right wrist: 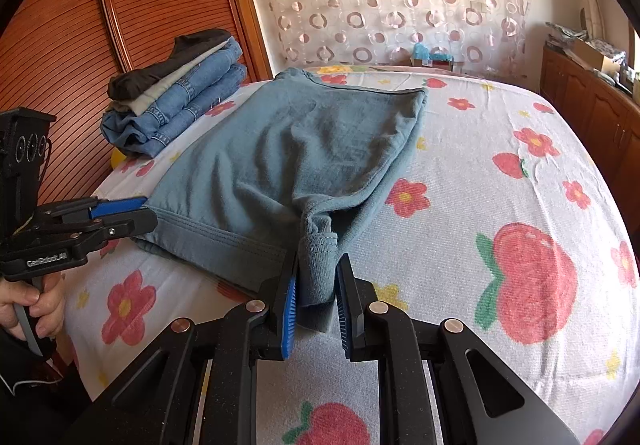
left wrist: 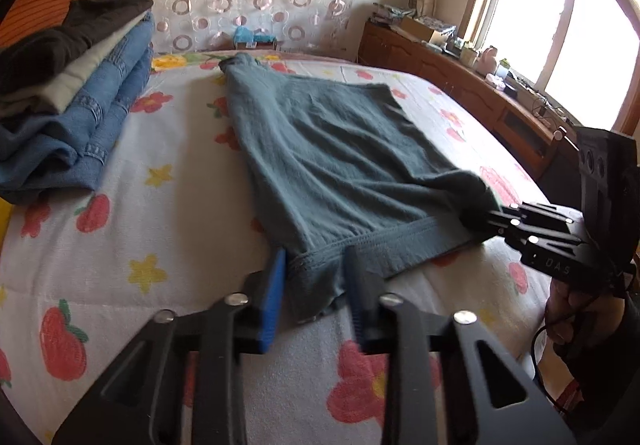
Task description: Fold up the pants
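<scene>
Teal-grey pants [left wrist: 340, 149] [right wrist: 300, 149] lie folded flat on the flowered bed sheet [left wrist: 120, 245] [right wrist: 480, 165], the waistband edge nearest me. My left gripper [left wrist: 316, 285] has its blue pads on either side of the near left waistband corner, with bunched fabric filling the gap and pressed between them. The right wrist view shows that gripper [right wrist: 144, 215] at the same corner. My right gripper [right wrist: 318, 301] is shut on the near right corner, where the cloth is gathered into a thick fold. In the left wrist view it [left wrist: 480, 221] bites the pants' right edge.
A stack of folded clothes [left wrist: 80, 93] [right wrist: 176, 97], jeans under grey and black pieces, sits at the far left of the bed. A wooden cabinet [left wrist: 460, 85] [right wrist: 580, 97] with clutter runs along the right. A ribbed wooden door [right wrist: 120, 5] stands left. A person's hands [right wrist: 36, 305] [left wrist: 568, 309] grip the handles.
</scene>
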Demonstrator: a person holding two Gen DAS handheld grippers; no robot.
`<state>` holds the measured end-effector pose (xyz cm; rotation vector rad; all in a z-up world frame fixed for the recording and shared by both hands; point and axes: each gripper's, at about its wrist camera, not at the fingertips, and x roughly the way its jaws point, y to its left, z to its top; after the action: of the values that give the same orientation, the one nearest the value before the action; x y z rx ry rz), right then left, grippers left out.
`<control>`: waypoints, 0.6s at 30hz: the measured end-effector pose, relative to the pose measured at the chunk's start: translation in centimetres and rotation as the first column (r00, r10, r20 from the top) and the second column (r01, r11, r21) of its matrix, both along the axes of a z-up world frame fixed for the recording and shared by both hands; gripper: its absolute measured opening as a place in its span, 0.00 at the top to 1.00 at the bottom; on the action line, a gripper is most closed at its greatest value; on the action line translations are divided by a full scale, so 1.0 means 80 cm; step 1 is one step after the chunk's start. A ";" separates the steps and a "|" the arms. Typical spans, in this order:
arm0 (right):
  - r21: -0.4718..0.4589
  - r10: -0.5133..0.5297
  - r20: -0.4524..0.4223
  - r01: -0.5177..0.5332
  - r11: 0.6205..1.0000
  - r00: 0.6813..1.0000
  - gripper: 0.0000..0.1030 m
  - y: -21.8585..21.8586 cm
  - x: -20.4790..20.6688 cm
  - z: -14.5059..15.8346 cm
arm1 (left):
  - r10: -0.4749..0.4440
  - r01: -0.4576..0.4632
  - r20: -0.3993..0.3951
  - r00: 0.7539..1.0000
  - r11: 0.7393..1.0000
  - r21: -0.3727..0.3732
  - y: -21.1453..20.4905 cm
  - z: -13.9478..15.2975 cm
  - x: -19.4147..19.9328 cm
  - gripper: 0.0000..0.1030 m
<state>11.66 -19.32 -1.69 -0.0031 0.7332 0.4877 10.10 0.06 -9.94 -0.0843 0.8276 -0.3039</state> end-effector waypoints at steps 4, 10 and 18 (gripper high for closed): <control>0.001 0.000 -0.001 0.000 1.000 1.000 0.84 -0.001 0.000 0.000 | 0.006 -0.006 -0.021 1.000 1.000 -0.008 0.003 -0.007 -0.001 0.73; 0.000 -0.002 -0.003 0.002 1.000 1.000 0.84 -0.001 0.000 0.000 | 0.006 -0.006 -0.014 1.000 1.000 -0.008 0.004 -0.007 -0.003 0.73; 0.006 0.003 -0.006 -0.003 1.000 1.000 0.84 -0.002 -0.002 0.004 | -0.025 0.025 0.006 1.000 0.998 -0.052 0.004 0.004 -0.008 0.89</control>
<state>11.51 -19.49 -1.37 0.0027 0.7379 0.4927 9.48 0.42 -9.58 -0.1216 0.8163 -0.3490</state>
